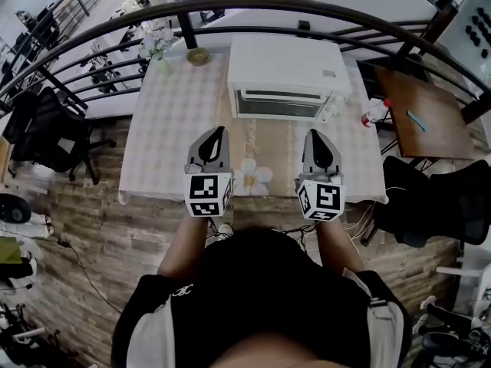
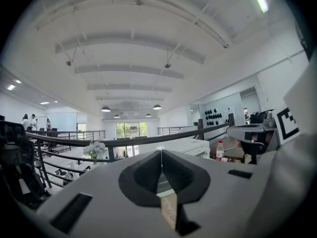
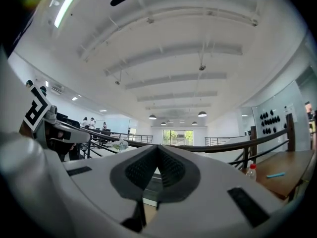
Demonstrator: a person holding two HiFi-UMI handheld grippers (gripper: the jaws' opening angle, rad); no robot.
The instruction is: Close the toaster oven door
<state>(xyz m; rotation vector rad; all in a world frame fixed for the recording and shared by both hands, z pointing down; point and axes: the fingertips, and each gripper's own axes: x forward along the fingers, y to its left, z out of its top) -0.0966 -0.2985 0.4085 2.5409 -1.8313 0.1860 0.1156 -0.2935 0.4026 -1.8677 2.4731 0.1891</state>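
Left gripper (image 1: 219,132): hovering lower centre, jaws pressing together.
Right gripper (image 1: 314,134): hovering alongside, jaws pressing together.
Oven (image 1: 285,67): sitting upper centre, door (image 1: 280,104) shut.

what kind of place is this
Probably an open-plan office or lab mezzanine: a curved railing overlooks a lower floor, office chairs flank the table, and a toaster oven sits on it.

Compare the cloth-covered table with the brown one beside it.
The cloth-covered table wears a pale checked cloth; the brown table is bare wood. The cloth-covered table carries a white toaster oven and flowers; the brown table a small teal item. Both stand by the railing.
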